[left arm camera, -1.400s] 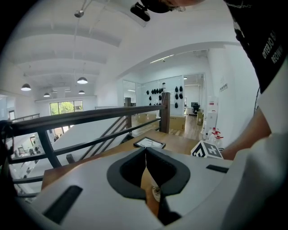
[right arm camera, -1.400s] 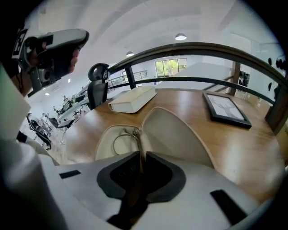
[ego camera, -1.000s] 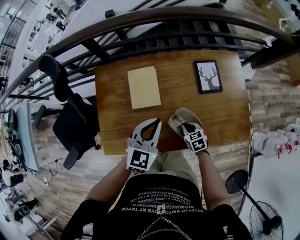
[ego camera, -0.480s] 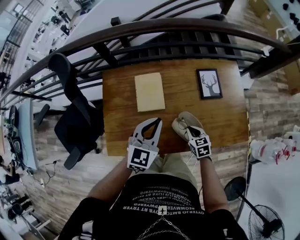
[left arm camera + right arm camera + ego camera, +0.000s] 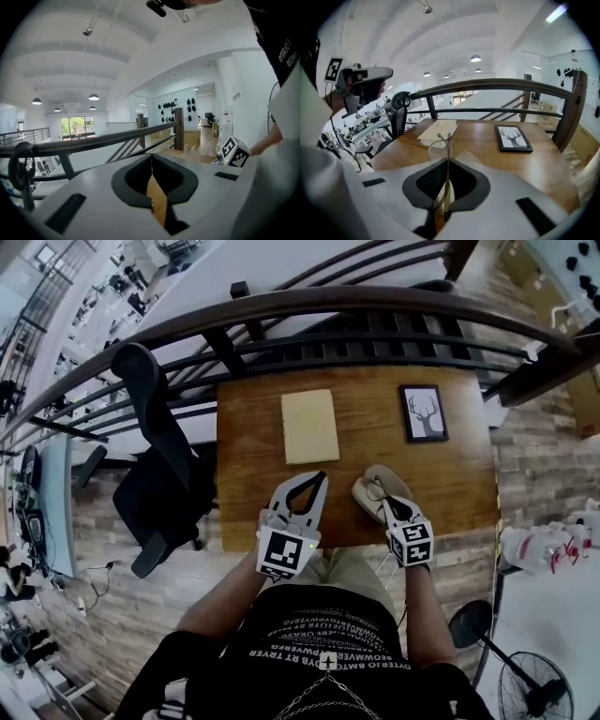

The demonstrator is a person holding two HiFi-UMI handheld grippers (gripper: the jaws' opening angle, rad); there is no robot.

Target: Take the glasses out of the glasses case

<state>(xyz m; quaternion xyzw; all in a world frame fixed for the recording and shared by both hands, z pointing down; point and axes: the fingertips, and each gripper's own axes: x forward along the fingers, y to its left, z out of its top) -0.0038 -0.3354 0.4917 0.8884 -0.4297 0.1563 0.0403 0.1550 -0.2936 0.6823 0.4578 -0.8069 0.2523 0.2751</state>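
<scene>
Just inside the table's (image 5: 450, 474) near edge, right tongs (image 5: 448, 161) pinch glasses (image 5: 447, 138) (left tongs (image 5: 151, 155) pressed together).

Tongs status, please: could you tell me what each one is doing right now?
Left tongs: closed, nothing between them.
Right tongs: closed on the glasses, gripping the thin frame.
</scene>
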